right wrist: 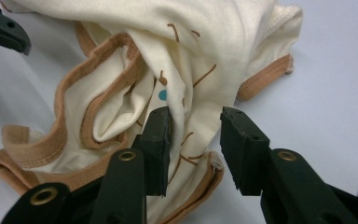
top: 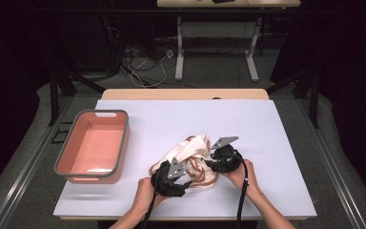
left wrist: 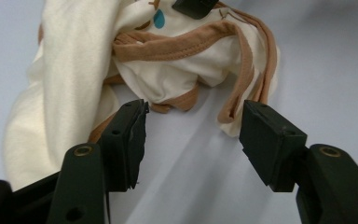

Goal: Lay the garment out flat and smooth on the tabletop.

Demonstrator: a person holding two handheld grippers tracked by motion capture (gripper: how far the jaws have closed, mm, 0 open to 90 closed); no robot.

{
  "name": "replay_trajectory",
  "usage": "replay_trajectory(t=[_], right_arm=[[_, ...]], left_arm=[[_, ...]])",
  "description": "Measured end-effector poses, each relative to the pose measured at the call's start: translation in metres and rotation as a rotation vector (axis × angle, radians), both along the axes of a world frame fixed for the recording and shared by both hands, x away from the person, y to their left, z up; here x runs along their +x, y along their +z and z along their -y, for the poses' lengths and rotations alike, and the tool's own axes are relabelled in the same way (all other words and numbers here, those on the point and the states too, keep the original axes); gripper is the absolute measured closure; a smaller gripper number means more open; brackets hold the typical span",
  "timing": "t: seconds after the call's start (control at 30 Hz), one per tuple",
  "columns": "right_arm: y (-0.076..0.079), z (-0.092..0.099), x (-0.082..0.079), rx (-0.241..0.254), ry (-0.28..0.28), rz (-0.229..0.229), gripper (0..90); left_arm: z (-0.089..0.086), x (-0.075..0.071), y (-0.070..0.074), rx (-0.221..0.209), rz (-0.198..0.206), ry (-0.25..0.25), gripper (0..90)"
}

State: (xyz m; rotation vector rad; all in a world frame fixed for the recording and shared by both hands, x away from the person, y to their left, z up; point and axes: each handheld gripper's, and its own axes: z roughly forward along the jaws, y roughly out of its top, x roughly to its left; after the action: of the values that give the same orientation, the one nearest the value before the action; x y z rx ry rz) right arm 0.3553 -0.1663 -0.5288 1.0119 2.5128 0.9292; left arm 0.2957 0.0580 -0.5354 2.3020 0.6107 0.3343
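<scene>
A cream garment (top: 190, 151) with tan trim and small brown and teal prints lies crumpled on the white table. In the left gripper view my left gripper (left wrist: 193, 112) is open just short of the garment (left wrist: 74, 70), bare table between its jaws and a tan trim loop (left wrist: 242, 70) just ahead. In the right gripper view my right gripper (right wrist: 193, 116) stands open astride a fold of the garment (right wrist: 223, 42), and its pads do not pinch the fold. From above, the left gripper (top: 187, 177) is at the garment's near side and the right gripper (top: 205, 162) at its right.
A pink tub (top: 119, 143) with a grey rim stands empty at the table's left. White table surface (top: 267, 129) spreads behind and right of the garment. Both forearms come in from the near edge. Cables and table legs lie on the floor beyond.
</scene>
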Motion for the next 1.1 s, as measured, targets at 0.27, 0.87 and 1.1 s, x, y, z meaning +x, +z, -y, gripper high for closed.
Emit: replay_trajectory(t=[0.27,0.87,1.1], right_arm=[[-0.003,-0.003,0.0,-0.004,0.007,-0.014,76.0],[0.001,-0.009,-0.007,-0.027,0.023,0.002,89.0],[0.007,-0.005,-0.012,-0.038,0.012,-0.006,89.1]], left_arm=[[0.013,0.001,-0.007,0.003,-0.013,-0.031,51.1],[0.014,0.003,-0.015,-0.001,-0.04,-0.04,85.5],[-0.003,0.006,-0.01,0.0,-0.063,-0.024,86.1]])
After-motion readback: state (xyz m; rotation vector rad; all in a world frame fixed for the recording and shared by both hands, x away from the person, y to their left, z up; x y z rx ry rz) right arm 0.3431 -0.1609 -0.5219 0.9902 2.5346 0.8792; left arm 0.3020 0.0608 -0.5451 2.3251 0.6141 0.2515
